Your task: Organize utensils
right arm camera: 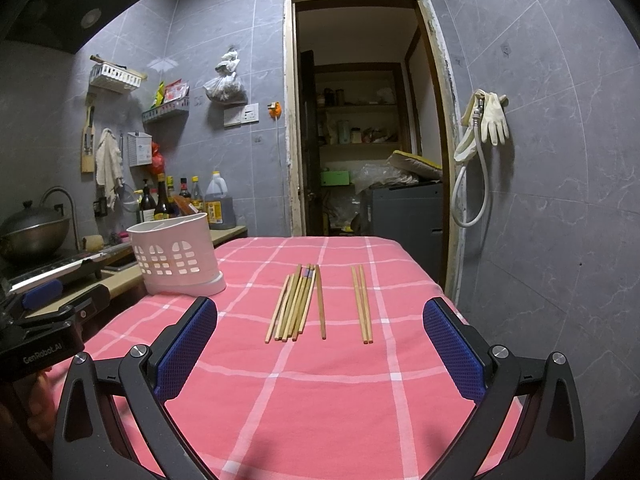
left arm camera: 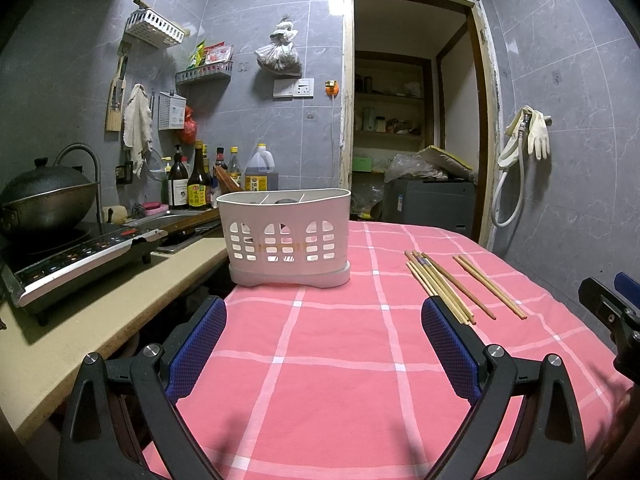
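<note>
A white slotted utensil holder (left arm camera: 286, 238) stands on the pink checked tablecloth (left arm camera: 320, 360); it also shows in the right wrist view (right arm camera: 176, 258) at the left. A bunch of several wooden chopsticks (right arm camera: 296, 306) lies flat mid-table, with a separate pair (right arm camera: 362, 304) to its right. In the left wrist view the bunch (left arm camera: 436, 286) and the pair (left arm camera: 490, 286) lie at the right. My left gripper (left arm camera: 324, 320) is open and empty, in front of the holder. My right gripper (right arm camera: 320, 320) is open and empty, just short of the chopsticks.
A counter (left arm camera: 100, 312) at the left holds an induction cooker (left arm camera: 80, 260) with a wok (left arm camera: 44, 196), a sink and sauce bottles (left arm camera: 200, 184). An open doorway (right arm camera: 360, 140) lies behind the table. Gloves and a hose (right arm camera: 480, 140) hang on the right wall.
</note>
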The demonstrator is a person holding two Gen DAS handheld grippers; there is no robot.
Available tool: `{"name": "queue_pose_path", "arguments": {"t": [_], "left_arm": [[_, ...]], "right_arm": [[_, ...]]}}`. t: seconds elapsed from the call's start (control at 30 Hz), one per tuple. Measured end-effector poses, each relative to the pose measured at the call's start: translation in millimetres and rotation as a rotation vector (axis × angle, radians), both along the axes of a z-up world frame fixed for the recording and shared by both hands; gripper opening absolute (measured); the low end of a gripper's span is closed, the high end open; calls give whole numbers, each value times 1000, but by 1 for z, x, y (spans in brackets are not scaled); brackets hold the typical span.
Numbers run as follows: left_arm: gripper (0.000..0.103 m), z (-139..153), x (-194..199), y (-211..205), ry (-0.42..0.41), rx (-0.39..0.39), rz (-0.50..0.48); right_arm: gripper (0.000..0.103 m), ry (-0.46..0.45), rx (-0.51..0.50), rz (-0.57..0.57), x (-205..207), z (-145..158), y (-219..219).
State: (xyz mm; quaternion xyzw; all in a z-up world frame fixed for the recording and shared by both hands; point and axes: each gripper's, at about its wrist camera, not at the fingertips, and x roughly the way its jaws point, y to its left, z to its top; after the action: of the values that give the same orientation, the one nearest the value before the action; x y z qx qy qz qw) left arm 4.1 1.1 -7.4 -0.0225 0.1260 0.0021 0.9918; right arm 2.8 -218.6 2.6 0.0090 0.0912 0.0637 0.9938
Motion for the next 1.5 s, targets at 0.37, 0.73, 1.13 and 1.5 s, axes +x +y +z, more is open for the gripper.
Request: {"name": "queue_pose_path", "arguments": {"t": [0.37,0.73,1.13,1.5], "left_arm": [[96,-1,-1,1,0,0,1],[96,24,19,6,33,4,-3],[96,81,103,-22,73,14,-64],[96,53,190,-75,281,25,-141]], "right_arm": [[103,1,1,1,1,3,-2],[103,-4,-44,-27,23,17,1],[103,59,-62,-66,102,67,-36],[102,261,-16,-26,202,51,-64]]}}
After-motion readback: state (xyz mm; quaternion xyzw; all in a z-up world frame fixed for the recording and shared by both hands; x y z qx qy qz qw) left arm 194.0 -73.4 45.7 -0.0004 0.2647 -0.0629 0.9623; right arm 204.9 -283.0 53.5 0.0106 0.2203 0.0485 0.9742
